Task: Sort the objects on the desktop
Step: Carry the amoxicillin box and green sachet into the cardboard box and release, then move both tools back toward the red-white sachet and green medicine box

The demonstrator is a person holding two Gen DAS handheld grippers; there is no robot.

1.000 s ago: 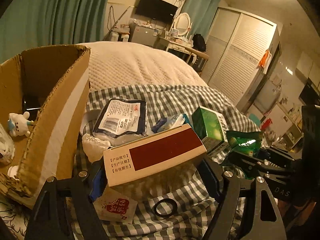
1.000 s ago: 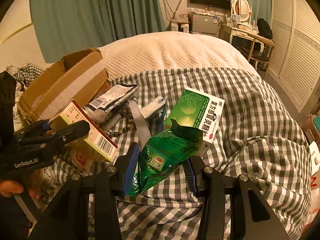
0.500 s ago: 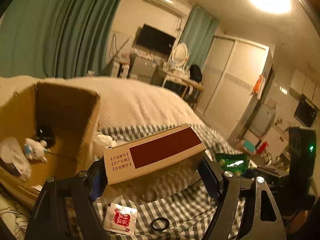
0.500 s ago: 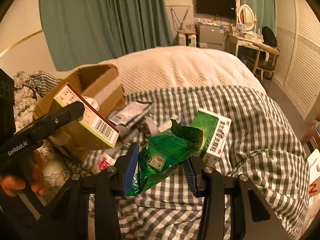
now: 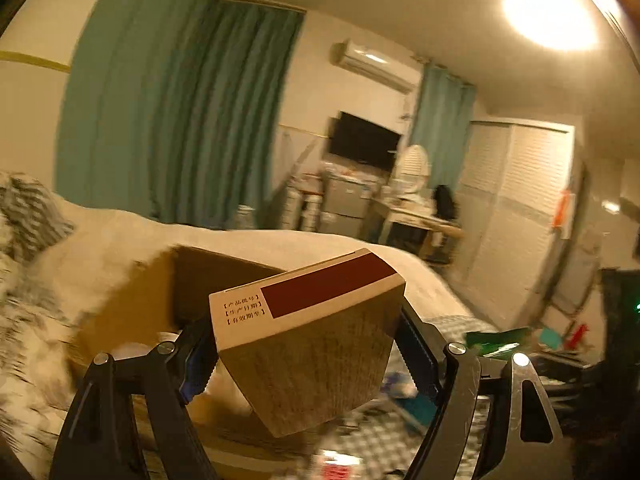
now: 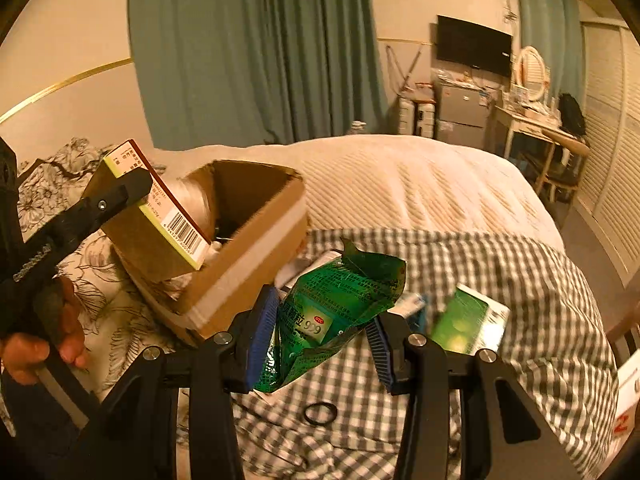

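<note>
The red-banded carton sits clamped between the jaws of my left gripper, raised over the open cardboard box on the bed. My right gripper grasps the crumpled green sachet above the checked cloth. Nearby on that cloth lie a green medicine box and a black ring. A hand grips the left handle.

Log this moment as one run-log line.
left gripper: shut on tan cardboard packet with dark red band, above open brown cardboard box | right gripper: shut on crumpled green foil pouch | green carton: on checked cloth
</note>
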